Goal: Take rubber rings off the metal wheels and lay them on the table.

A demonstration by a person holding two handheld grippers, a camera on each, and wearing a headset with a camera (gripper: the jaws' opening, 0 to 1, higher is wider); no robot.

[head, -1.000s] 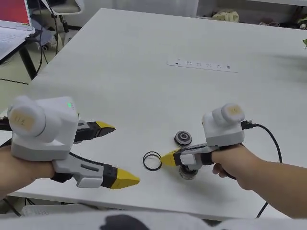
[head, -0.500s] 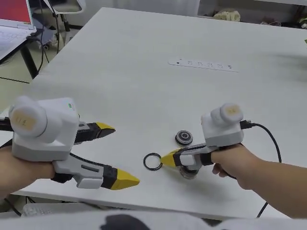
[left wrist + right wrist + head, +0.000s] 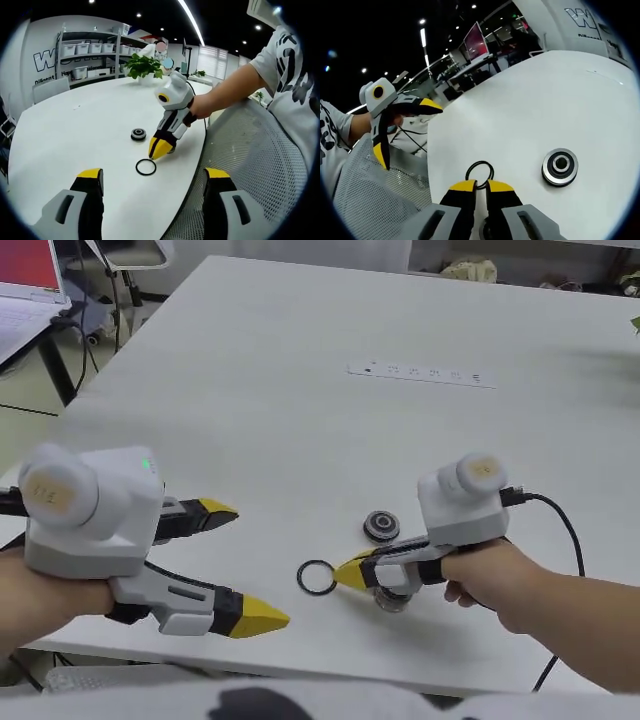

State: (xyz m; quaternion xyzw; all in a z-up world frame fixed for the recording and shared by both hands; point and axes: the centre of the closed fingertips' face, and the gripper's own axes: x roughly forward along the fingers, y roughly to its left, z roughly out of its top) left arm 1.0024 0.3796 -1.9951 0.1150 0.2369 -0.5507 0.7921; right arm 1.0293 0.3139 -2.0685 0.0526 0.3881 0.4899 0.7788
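Note:
A black rubber ring [image 3: 316,577] lies flat on the white table [image 3: 300,390] near its front edge. My right gripper [image 3: 347,571] is shut on the ring's near edge; the ring [image 3: 480,172] pokes out from between the yellow fingertips [image 3: 465,186]. One metal wheel [image 3: 381,526] with a black rim sits just beyond the right gripper, also seen as the wheel [image 3: 560,166]. A second wheel [image 3: 390,601] sits under the right gripper's body, mostly hidden. My left gripper [image 3: 240,562] hovers open to the left of the ring, nothing between its jaws. The left gripper view shows the ring [image 3: 146,167] ahead.
A white power strip [image 3: 420,373] lies across the far middle of the table. A laptop [image 3: 25,280] stands on a desk at the far left. The right gripper's black cable [image 3: 570,540] trails off the front right. A mesh chair [image 3: 240,150] sits by the table edge.
The ring, slightly raised and tilted a second ago, now rests flat on the table with the right gripper still at its edge. The left gripper has stayed put.

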